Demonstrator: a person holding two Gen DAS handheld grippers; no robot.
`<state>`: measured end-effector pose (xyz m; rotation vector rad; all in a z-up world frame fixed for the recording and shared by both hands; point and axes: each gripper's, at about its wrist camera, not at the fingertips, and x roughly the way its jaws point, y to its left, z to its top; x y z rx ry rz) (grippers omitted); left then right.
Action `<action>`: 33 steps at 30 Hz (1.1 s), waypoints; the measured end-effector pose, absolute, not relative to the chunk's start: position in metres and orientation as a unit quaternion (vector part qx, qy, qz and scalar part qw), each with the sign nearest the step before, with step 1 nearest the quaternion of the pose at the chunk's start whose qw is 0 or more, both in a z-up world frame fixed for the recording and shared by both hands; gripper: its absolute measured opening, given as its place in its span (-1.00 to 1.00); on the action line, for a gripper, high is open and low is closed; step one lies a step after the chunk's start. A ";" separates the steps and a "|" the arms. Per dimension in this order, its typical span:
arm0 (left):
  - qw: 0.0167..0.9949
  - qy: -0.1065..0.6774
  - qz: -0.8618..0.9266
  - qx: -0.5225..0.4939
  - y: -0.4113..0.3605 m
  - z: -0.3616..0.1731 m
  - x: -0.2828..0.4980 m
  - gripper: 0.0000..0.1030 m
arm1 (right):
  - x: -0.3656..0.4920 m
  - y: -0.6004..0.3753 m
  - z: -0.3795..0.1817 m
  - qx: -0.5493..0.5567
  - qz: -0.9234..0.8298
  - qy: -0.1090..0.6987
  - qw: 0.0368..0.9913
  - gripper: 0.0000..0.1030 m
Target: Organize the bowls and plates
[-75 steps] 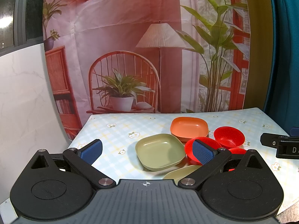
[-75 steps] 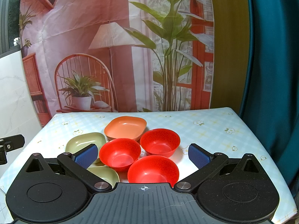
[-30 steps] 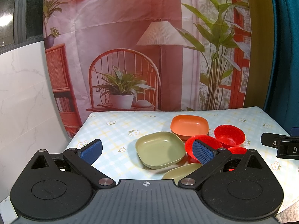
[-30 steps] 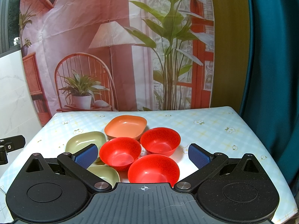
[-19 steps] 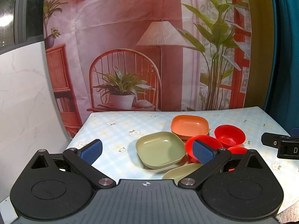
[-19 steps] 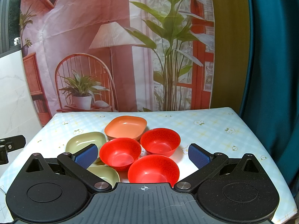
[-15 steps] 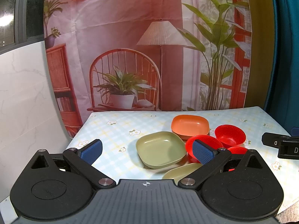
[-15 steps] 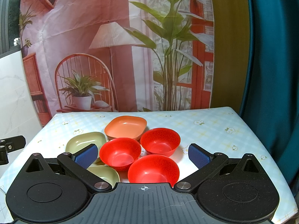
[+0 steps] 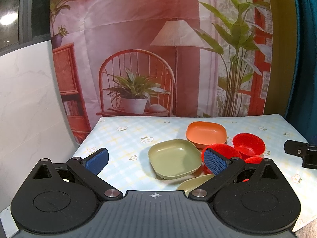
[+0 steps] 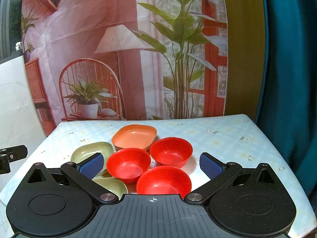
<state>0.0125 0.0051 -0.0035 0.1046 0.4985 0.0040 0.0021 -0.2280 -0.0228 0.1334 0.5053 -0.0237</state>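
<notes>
While both tools hang above the near edge of the table (image 10: 227, 130), the left gripper (image 9: 156, 159) has its blue-padded fingers spread wide with nothing between them, and the right gripper (image 10: 151, 165) is spread just as wide and equally empty. Just ahead of the right gripper sit three red bowls: the nearest red bowl (image 10: 164, 180), a left red bowl (image 10: 128, 165) and a far red bowl (image 10: 171, 152), bunched close together. Beyond them lies the orange plate (image 10: 134, 136), its rim close beside the far bowl. To the left rests a green plate (image 9: 174, 158), upright and flat on the cloth, and nearer the camera a second green plate (image 10: 113, 186) shows only partly behind the gripper's finger. All of it stands on a pale checked tablecloth (image 9: 126, 136) with small flowers, before a printed backdrop (image 9: 138, 49) of a chair, lamp and plants.
</notes>
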 end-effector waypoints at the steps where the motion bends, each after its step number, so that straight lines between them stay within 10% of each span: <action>1: 0.968 0.247 0.002 0.054 0.005 -0.004 0.015 1.00 | 0.003 -0.228 -0.023 0.067 -0.011 0.248 0.967 0.99; 33: 0.926 0.374 -0.028 0.048 0.001 -0.090 0.088 1.00 | 0.069 -0.228 -0.108 0.060 0.037 0.312 0.947 0.99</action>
